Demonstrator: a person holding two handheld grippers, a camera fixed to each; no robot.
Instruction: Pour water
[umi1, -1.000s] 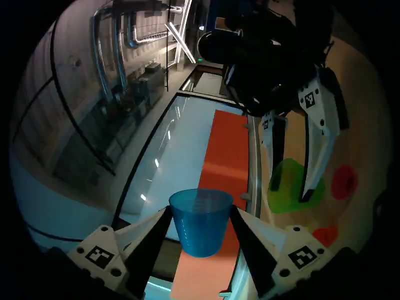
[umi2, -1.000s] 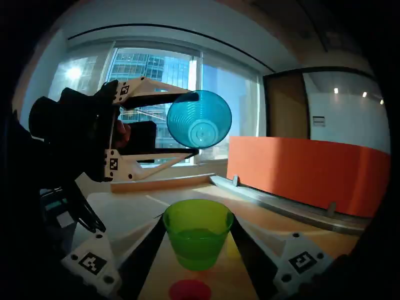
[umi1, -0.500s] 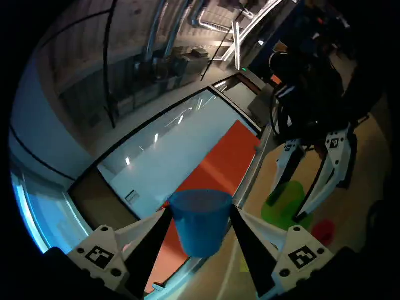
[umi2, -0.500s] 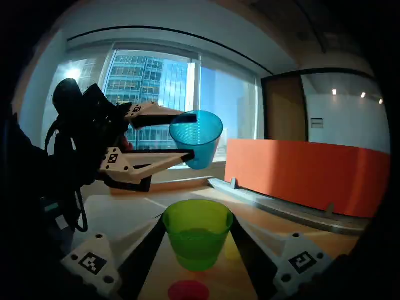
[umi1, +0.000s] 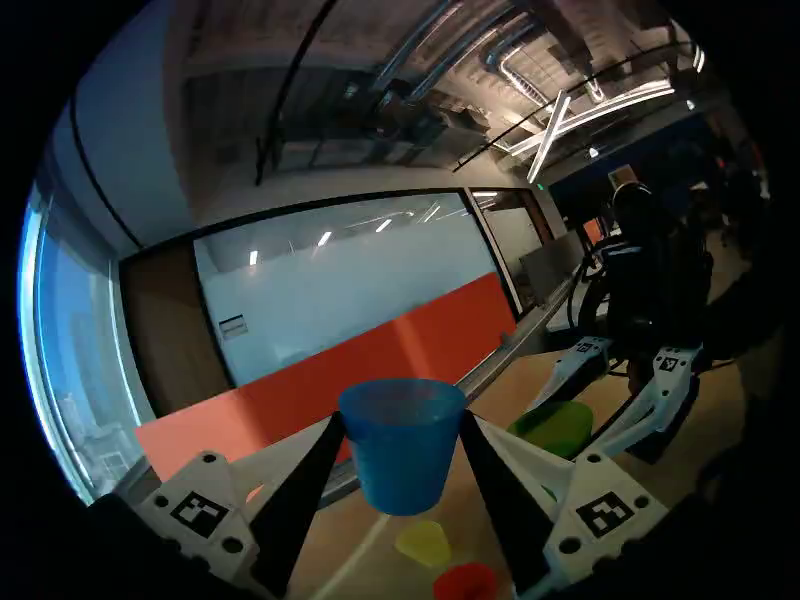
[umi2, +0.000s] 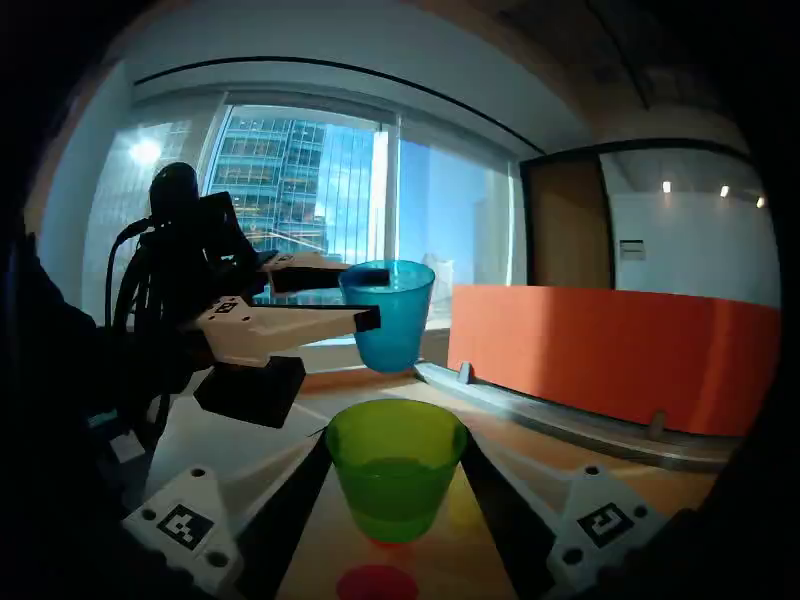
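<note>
Blue plastic cup, tapered, sits at 6 o'clock in the left gripper view, upright and lifted clear of the pale wooden table. Hazard noted: the cup hangs on side pressure alone, so any slackening of the grip would likely drop it towards the yellow spot and red spot on the table below. The left gripper is closed to cup width, both fingers pressing the walls. Whether any water remains inside cannot be told. At 3 o'clock the right gripper straddles a green translucent plastic cup.

In the right gripper view, the green translucent plastic cup is at 6 o'clock, apparently standing on the table, with water filling roughly its lower half. Hazard noted: a jolt or hasty lift by the right gripper could slop water over the rim, and too hard a squeeze could buckle the thin wall. Its fingers bear on both sides of the cup, clamped to its width. At 12 o'clock the blue cup hangs upright in the left gripper, which reaches in from 9 o'clock. If it were lowered straight down it could strike the green rim. Judged by the upright cup, pouring looks complete.
</note>
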